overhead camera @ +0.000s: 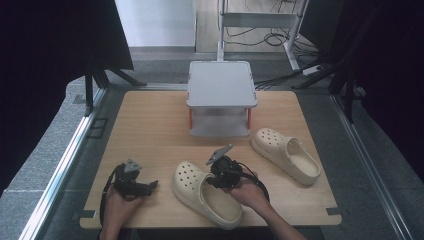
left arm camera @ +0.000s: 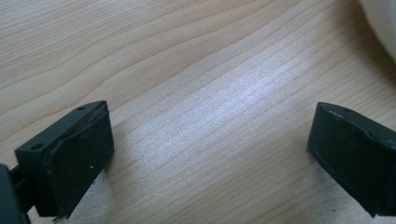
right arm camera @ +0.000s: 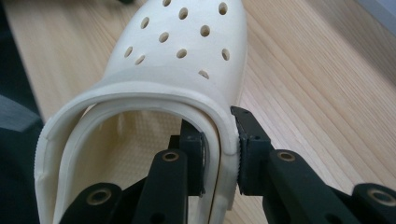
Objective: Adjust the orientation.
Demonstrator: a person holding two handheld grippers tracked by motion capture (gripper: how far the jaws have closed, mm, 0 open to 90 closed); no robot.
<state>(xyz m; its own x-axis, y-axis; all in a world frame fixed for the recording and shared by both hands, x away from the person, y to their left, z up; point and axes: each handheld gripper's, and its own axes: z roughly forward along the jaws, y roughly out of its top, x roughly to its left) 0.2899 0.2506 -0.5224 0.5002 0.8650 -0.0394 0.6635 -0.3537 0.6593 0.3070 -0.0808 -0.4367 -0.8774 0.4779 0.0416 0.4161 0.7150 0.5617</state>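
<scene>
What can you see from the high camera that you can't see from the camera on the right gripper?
The high view alone takes in the second cream clog lying apart on the right, the grey two-level stand at the back of the wooden table, and the left gripper resting open on the bare wood. The right gripper view alone gives the close-up of the grip: one jaw inside the shoe, one outside, pinching its side wall. Both share the near clog with its holes, the right gripper and the tabletop.

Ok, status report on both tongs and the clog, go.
Right tongs clamped on the near clog's side wall, one jaw inside, one outside. Left tongs open over bare table. Second clog and grey stand apart.
</scene>
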